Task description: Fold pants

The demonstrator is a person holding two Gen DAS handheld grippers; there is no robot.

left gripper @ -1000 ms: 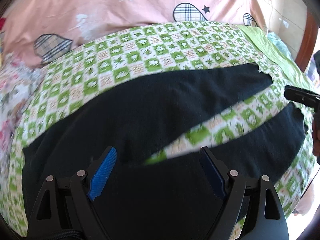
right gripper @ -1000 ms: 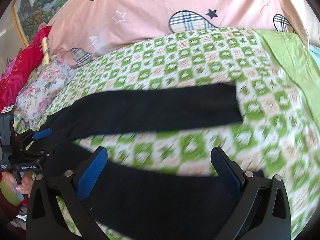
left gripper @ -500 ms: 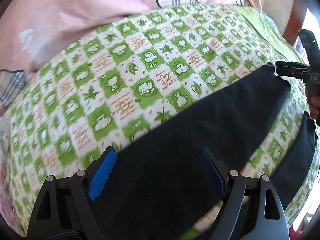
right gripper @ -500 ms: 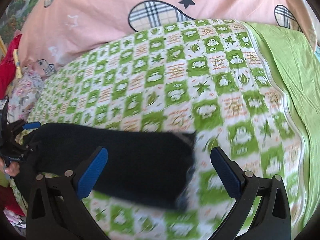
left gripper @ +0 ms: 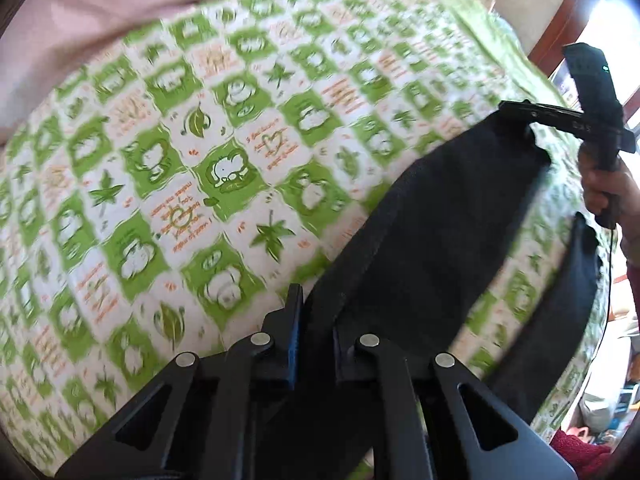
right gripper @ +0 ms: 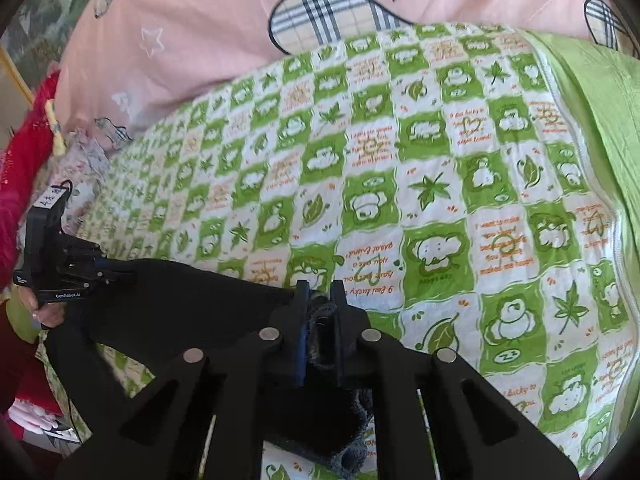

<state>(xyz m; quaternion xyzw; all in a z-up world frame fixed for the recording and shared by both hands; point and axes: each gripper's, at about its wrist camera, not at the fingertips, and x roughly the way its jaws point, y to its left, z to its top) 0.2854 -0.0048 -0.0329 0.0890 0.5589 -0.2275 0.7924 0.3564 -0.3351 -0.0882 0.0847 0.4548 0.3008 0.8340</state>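
Black pants (left gripper: 432, 240) lie on a green and white checked quilt (left gripper: 208, 168). My left gripper (left gripper: 316, 312) is shut on the pants near the waist end of the far leg. My right gripper (right gripper: 320, 300) is shut on the hem of that same leg (right gripper: 200, 304). In the left wrist view the right gripper (left gripper: 532, 114) pinches the leg's far end; the other leg (left gripper: 560, 312) lies below it. In the right wrist view the left gripper (right gripper: 116, 274) holds the leg's opposite end.
A pink duvet with plaid patches (right gripper: 280, 32) lies along the far side of the bed. A plain green sheet (right gripper: 600, 92) runs along the right. Red fabric (right gripper: 24, 160) sits at the left edge. The bed edge (left gripper: 592, 344) is at the right.
Both grippers were open half a second ago and have closed on the far pant leg, one at each end. Both cameras have moved lower and closer to the quilt.
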